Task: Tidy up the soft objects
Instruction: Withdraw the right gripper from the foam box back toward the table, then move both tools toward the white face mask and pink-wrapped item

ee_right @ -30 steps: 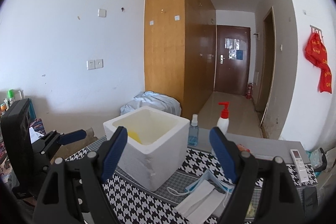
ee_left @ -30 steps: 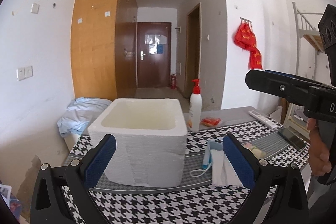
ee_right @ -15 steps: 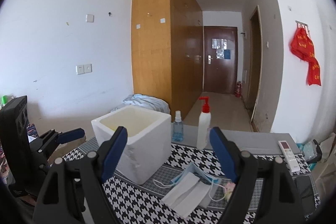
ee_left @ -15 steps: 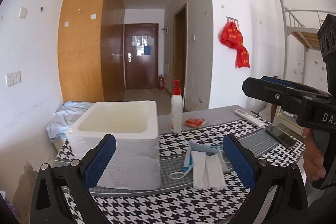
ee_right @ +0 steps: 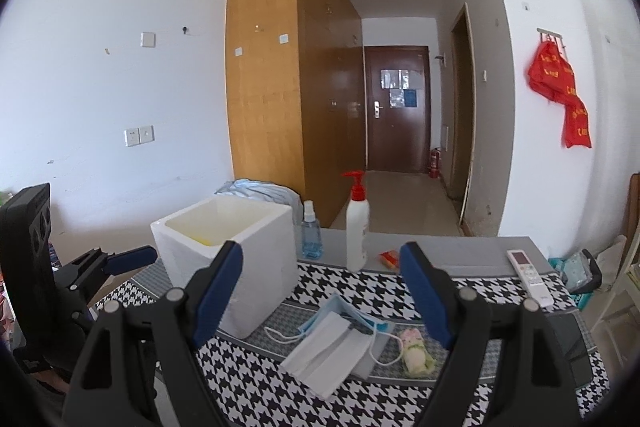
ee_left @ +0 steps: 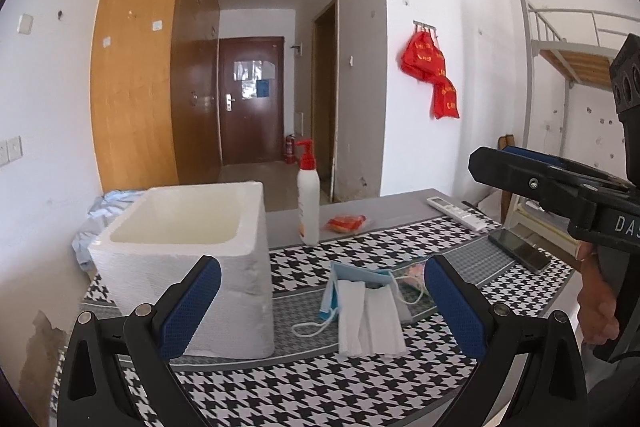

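Left gripper [ee_left: 320, 303] fingers spread wide, nothing between the pads; right gripper [ee_right: 322, 291] fingers likewise spread, empty; both hover above the near edge of the surface [ee_left: 304, 391], touching nothing.

Task items: stack of face masks [ee_left: 366, 311] lies flat on the houndstooth cloth, framed between the left fingers in the left wrist view; white masks on top, a blue one underneath sticking out toward 11 o'clock, ear loops trailing off to 8 o'clock; same stack [ee_right: 334, 343] seen from the right wrist, between the right fingers.

Small pale rolled soft item [ee_right: 416, 349] just beside the masks at their 3 o'clock, touching or nearly touching an ear loop; cannot tell which.

White foam box [ee_left: 192, 263] stands upright, open top, at 9 o'clock of the masks, near but apart; something yellow [ee_right: 200, 238] shows inside it in the right wrist view.

Behind, toward 12 o'clock: pump bottle [ee_left: 308, 199] with red head, upright; small blue spray bottle [ee_right: 311, 231] beside the box; orange packet [ee_left: 346, 223] just right of the pump bottle.

At 2 o'clock: remote [ee_left: 456, 213], dark phone [ee_left: 518, 249], well apart from the masks.

Right gripper body and the hand [ee_left: 598, 307] holding it visible at 3 o'clock in the left wrist view.
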